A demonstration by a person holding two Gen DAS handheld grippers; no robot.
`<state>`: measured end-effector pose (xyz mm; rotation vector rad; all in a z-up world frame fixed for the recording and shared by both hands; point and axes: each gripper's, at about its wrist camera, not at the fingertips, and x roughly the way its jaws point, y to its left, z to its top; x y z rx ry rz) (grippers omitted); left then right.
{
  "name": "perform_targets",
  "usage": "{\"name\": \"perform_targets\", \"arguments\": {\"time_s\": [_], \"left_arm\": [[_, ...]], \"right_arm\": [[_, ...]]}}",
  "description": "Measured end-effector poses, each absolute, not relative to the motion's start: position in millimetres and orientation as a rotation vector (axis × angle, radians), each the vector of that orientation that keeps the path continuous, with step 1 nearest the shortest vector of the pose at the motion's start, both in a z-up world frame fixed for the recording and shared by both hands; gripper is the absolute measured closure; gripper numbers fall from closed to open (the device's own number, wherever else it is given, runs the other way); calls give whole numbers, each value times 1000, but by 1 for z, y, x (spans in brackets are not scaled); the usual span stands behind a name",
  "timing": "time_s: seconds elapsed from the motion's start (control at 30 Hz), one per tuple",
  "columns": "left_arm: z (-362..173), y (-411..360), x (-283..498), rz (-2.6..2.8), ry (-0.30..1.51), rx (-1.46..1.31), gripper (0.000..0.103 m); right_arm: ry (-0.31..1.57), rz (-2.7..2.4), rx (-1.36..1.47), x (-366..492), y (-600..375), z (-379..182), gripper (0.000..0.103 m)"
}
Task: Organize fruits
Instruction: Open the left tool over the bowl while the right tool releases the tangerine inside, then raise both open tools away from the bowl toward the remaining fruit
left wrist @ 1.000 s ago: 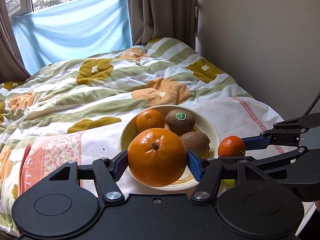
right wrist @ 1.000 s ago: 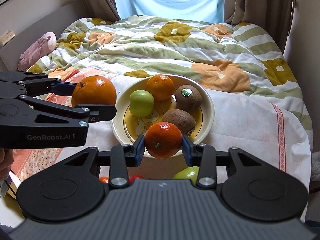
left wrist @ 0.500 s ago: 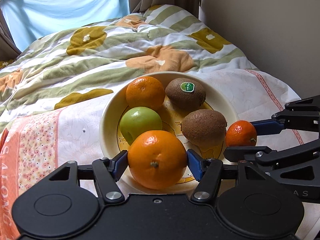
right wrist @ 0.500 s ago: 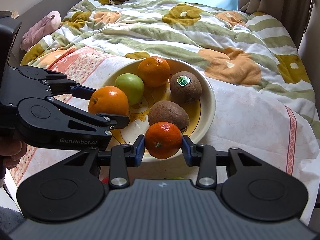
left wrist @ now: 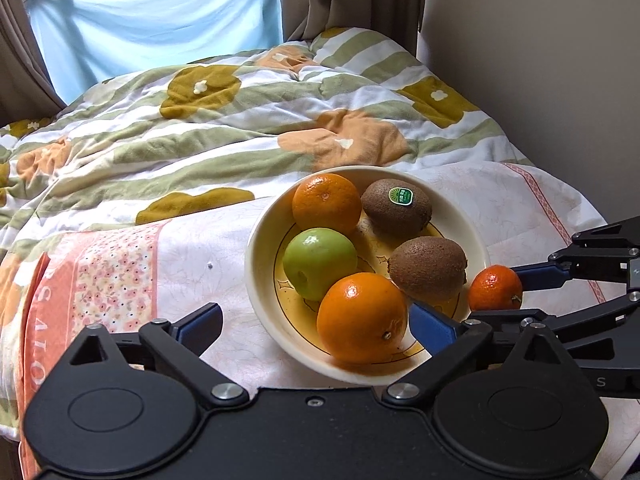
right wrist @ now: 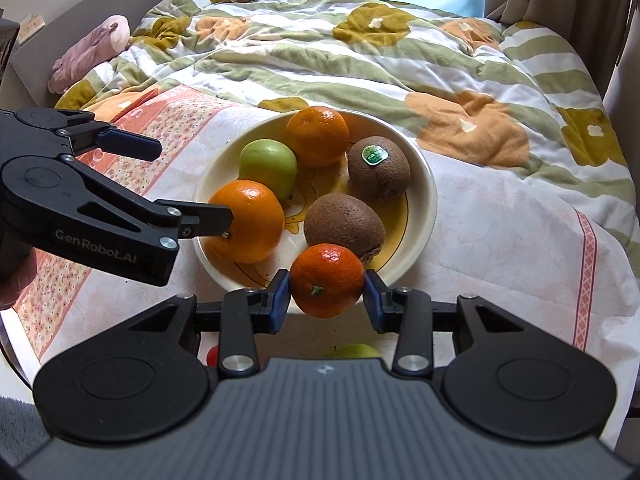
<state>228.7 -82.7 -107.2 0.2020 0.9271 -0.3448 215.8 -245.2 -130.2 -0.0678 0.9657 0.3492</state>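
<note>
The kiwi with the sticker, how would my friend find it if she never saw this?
Find the cream bowl on the bed's flowered cover. Five fruits lie in it, and two are brown, fuzzy kiwis: look at the one farther back, the stickered kiwi, beside an orange. Only it wears a small green sticker; the plain kiwi has none.

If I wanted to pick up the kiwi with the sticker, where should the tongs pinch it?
Pinch the stickered kiwi across its short middle, coming down from above. It is egg-shaped and lies on its side in the bowl, so the narrow waist probably fits the tongs best. One pad would go on the rim side; the other must slip into the narrow space beside the far orange.
</note>
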Motion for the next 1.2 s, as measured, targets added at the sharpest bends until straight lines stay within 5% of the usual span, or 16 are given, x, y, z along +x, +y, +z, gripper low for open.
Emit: {"name": "perform_targets", "arguments": {"time_s": [0.57,0.63,0.67,0.73,1.2], "left_arm": [[-92,-52,209,-282,892,136,2],[-94,-51,208,-279,893,138,2],[-94,-52,208,-279,893,138,2],[-95,-51,207,-279,896,133,2],[-73,-46,188,-288,827,134,2]], "right_arm": [[969,337,-63,224,-217,-148,48],[953,317,-73,223,-215,-148,38],[947,314,-77,222,-215,-147,19],[927,321,-71,219,-215,-144,0],[835,261,-99,193,-221,-111,0]]}}
